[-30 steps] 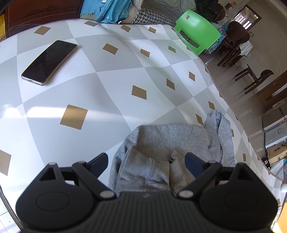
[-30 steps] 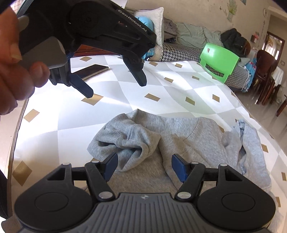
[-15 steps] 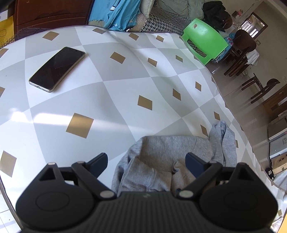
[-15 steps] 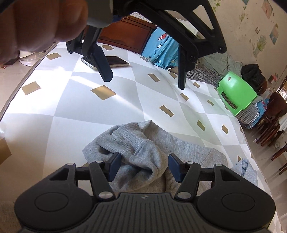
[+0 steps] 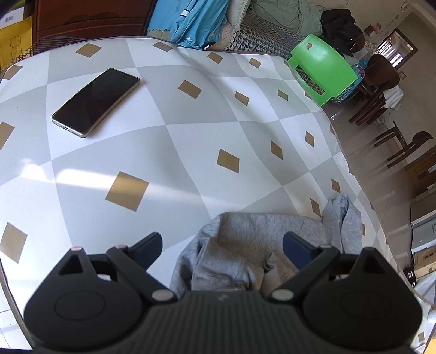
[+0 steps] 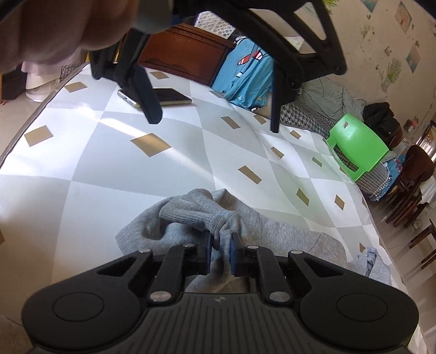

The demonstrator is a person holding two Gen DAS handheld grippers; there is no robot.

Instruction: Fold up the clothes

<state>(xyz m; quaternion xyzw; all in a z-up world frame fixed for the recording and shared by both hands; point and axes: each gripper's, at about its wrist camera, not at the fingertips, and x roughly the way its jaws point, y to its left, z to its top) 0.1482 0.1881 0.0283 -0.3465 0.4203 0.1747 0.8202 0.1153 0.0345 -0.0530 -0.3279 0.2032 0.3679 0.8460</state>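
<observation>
A grey sweatshirt lies crumpled on the table near its front edge, one sleeve trailing to the right. In the right wrist view its ribbed cuff sticks up and left out of the heap. My right gripper is shut on a bunched fold of the sweatshirt just behind that cuff. My left gripper hovers open above the garment with nothing between its fingers; it also hangs high in the right wrist view, held by a hand.
The table wears a white and grey diamond-patterned cloth. A dark phone lies at its far left. Beyond the far edge are a green plastic stool, blue clothes, a sofa and wooden chairs.
My right gripper has gone from open around the cuff to shut on the sweatshirt's fold, after moving in closer. The left gripper stays open above the garment.
</observation>
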